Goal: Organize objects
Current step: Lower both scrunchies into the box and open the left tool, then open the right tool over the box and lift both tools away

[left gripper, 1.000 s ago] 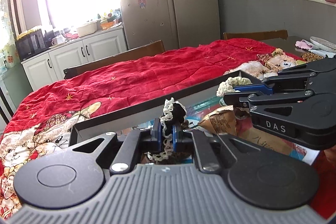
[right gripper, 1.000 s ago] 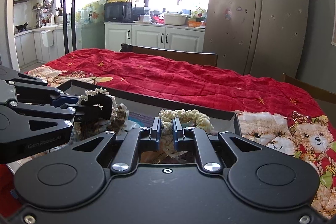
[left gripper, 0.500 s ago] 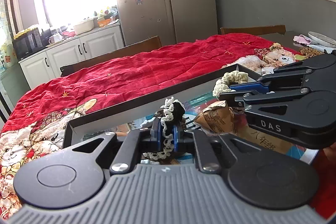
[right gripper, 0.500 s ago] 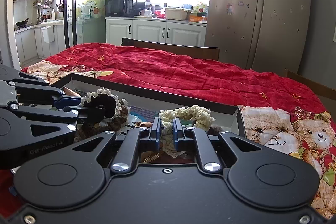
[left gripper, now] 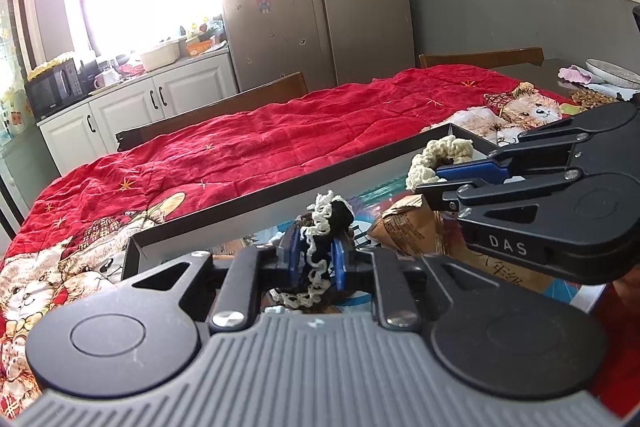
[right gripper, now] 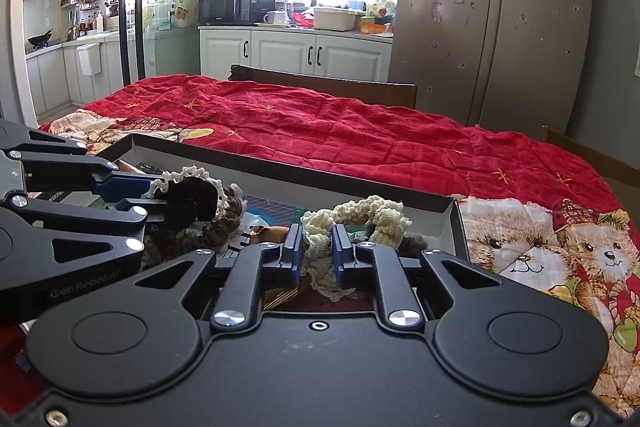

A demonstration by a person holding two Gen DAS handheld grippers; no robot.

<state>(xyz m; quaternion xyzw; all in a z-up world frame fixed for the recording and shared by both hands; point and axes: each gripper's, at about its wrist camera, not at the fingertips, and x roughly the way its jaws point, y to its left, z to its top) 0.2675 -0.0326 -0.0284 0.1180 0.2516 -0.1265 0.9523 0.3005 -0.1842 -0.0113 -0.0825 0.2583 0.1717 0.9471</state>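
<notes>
So both grippers are busy here: the left gripper [left gripper: 313,259] has its fingers clamped on a black scrunchie [left gripper: 326,227] with white lace trim, and the right gripper [right gripper: 316,253] is pinched tight on a cream scrunchie [right gripper: 360,213]. Both are held just above a shallow box [right gripper: 280,173] sitting on the red quilt [right gripper: 360,139] that covers the surface, the cream one toward the box's 3 o'clock end, the black one nearer the middle. The box already has clutter in it, including a brown packet [left gripper: 404,231]. Biggest risk IMO is snagging: that loose lace or the crochet loops could catch on a finger edge when let go, so the scrunchie drags along instead of dropping. Also the two grippers are really near each other, so a careless swing could knock them together or dump one onto the wrong pile.
</notes>
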